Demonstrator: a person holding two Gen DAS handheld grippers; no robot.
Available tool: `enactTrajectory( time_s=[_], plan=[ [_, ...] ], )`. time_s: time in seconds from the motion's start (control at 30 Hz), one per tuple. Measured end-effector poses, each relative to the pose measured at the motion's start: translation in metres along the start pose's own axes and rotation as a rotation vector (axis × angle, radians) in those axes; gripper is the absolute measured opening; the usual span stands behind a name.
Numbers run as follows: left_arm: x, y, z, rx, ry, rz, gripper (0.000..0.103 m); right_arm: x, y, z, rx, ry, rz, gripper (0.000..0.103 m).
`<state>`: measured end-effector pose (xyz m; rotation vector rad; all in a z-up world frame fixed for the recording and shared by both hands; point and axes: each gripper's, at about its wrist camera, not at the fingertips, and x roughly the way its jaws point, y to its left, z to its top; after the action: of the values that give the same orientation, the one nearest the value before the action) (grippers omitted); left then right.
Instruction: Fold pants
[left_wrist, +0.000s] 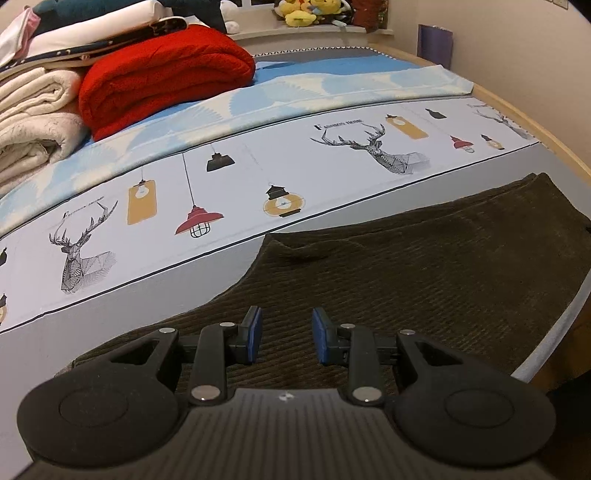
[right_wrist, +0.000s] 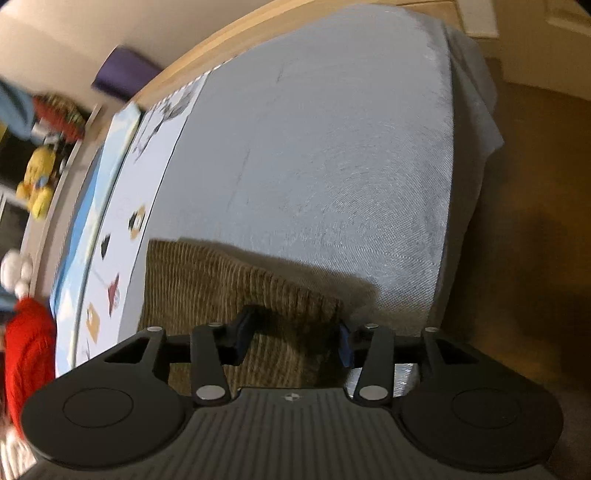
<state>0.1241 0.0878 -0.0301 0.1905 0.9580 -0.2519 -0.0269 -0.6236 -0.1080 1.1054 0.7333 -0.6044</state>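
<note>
Both sets of jaws stand apart, nothing clamped. Pants (left_wrist: 424, 266) lie beneath left gripper (left_wrist: 287, 334) and right gripper (right_wrist: 295, 336); uneven pinching risks a skewed fold.

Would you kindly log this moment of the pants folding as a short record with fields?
surface: bed with grey sheet and a printed deer-and-lantern band
pants: dark brown corduroy pants lying flat on the sheet near the bed's front edge
left gripper: left gripper over the pants, jaws apart, nothing between the pads
right gripper: right gripper above one end of the pants, jaws apart, no cloth pinched
background: folded red blanket, cream bedding, yellow plush toys
</note>
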Motion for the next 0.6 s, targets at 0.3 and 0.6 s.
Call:
enactTrajectory(
  time_s=[0.3,0.6],
  plan=[
    [0.002,0.009,0.002,-0.017,0.002,0.005,0.033,-0.013,0.030,-0.012,-0.037,-0.114,0.004,0.026],
    [0.000,0.011,-0.005,0.000,0.010,0.003,0.033,0.005,0.015,-0.007,-0.013,-0.062,-0.098,0.038]
  ],
)
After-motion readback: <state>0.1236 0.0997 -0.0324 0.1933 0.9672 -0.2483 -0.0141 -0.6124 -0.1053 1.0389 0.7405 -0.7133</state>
